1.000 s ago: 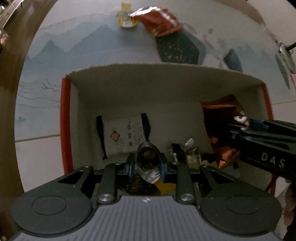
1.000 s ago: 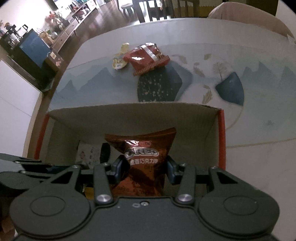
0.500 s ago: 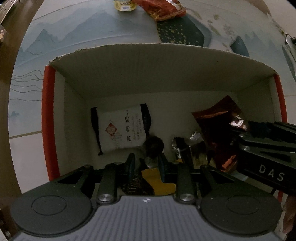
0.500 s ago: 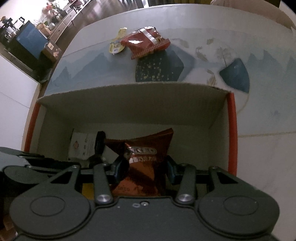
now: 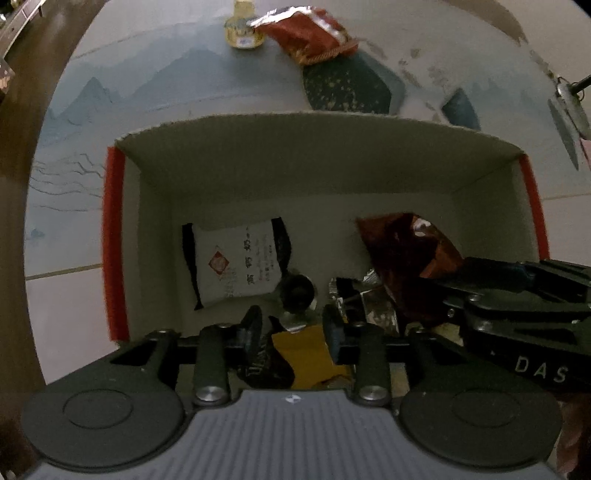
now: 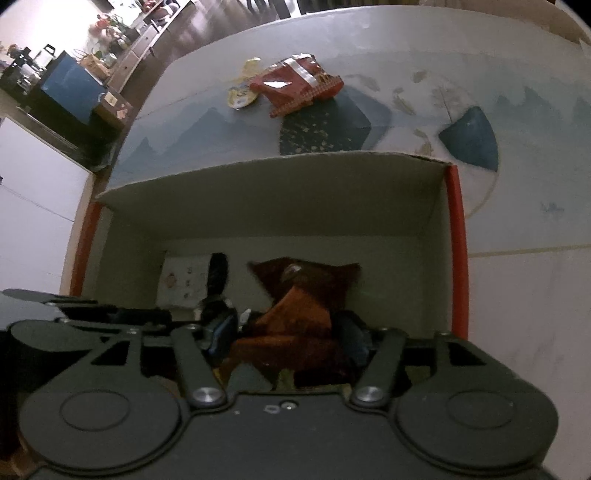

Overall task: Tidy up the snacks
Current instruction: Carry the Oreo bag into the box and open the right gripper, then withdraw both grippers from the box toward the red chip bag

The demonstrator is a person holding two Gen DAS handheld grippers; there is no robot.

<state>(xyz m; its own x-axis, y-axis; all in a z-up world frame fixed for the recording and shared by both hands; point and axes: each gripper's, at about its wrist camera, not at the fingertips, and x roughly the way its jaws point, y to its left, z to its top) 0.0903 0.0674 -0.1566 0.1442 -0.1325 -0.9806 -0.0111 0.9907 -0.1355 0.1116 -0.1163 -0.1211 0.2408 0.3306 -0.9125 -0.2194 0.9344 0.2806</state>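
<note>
An open cardboard box with red edges lies below both grippers. My left gripper points down into it, jaws opening. A small dark foil cup lies loose just past its fingertips, beside a white packet and above a yellow packet. My right gripper hangs over the box's right half with its jaws opening. A brown Oreo bag slumps between them, and the pads stand clear of it. A red snack bag and a yellow cup lie on the table beyond the box.
The box sits on a tablecloth printed with blue mountains and dark shapes. Crumpled silver foil wrappers lie on the box floor between the grippers. Dark furniture and a wooden floor show past the table's far left edge.
Both pairs of jaws have widened. The dark cup has left the left jaws and lies on the box floor. The Oreo bag, upright in the right jaws before, has slumped down.
</note>
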